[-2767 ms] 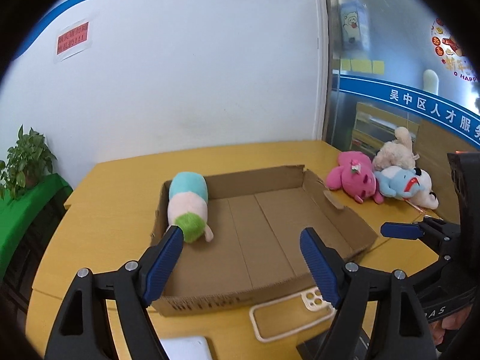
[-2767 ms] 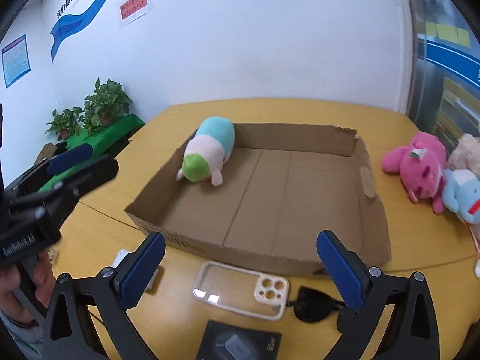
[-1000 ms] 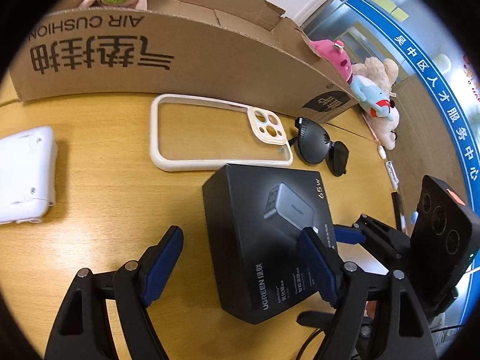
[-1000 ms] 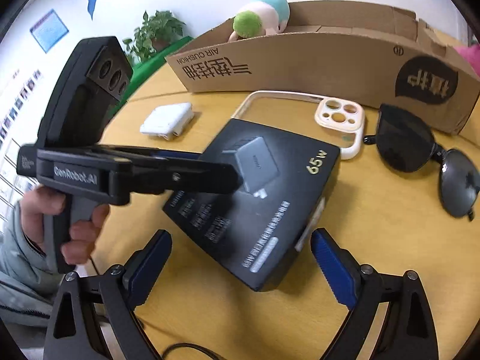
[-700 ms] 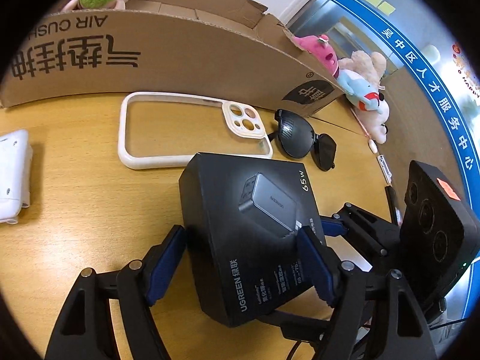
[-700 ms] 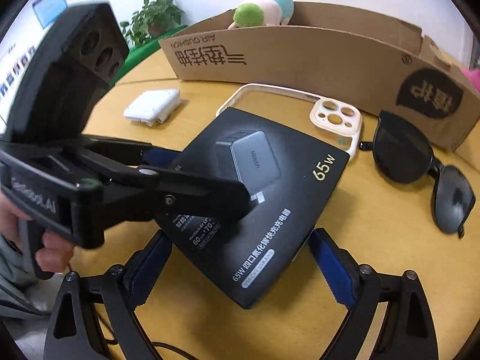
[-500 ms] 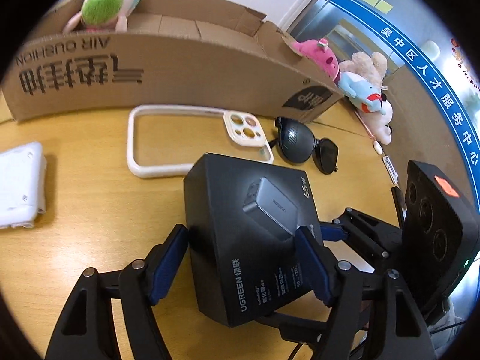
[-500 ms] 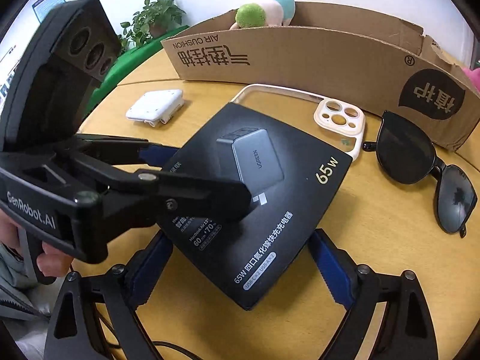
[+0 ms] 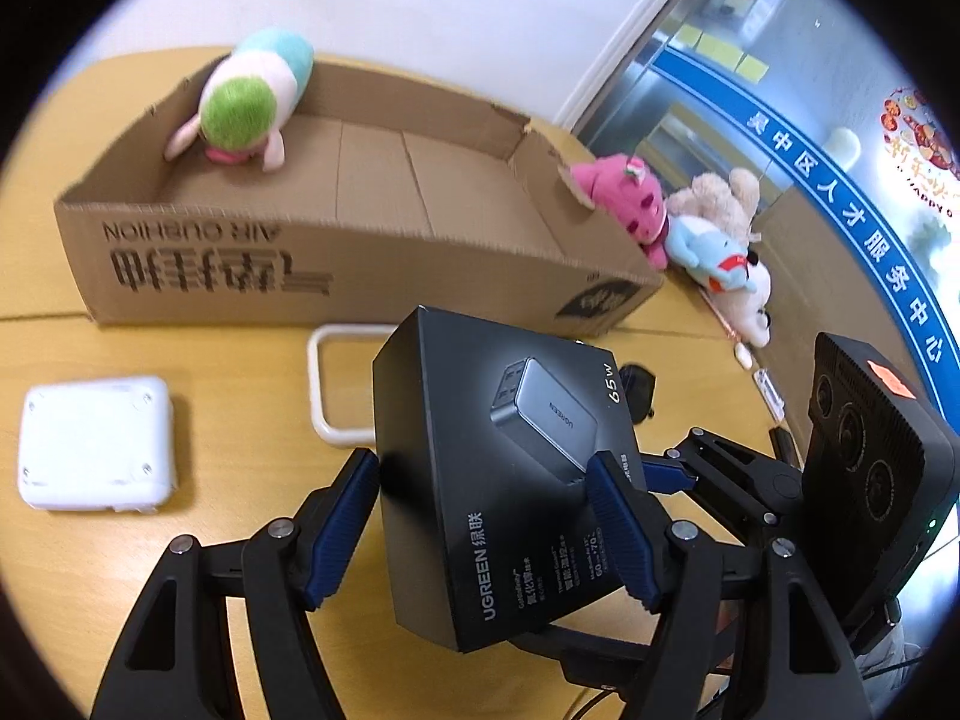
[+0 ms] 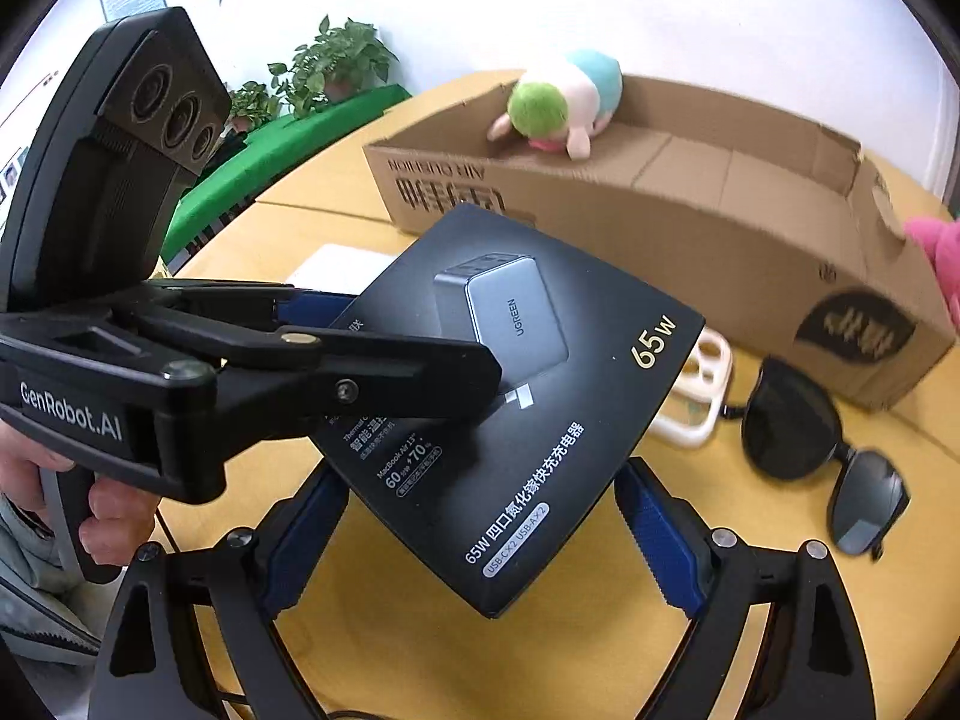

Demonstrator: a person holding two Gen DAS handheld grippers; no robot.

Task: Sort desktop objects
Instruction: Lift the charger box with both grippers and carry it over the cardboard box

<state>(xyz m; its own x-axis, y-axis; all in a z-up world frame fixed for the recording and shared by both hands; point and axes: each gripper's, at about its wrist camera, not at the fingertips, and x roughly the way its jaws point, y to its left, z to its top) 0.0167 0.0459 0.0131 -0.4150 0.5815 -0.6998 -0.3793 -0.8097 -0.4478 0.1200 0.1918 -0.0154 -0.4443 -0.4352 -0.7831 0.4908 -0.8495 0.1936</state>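
charger box (image 9: 504, 480), one, black, off the counter (image 9: 240, 432), clamped by left claw (image 9: 480, 528) and right claw (image 10: 480, 531). cardboard box (image 9: 336, 264) behind: one plush (image 9: 246, 102) inside. three plush toys (image 9: 690, 228) outside.

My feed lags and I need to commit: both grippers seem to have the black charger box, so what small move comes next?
Probably carry the black charger box forward over the open cardboard box's near wall: left gripper and right gripper both clamp it clear of the wooden table.
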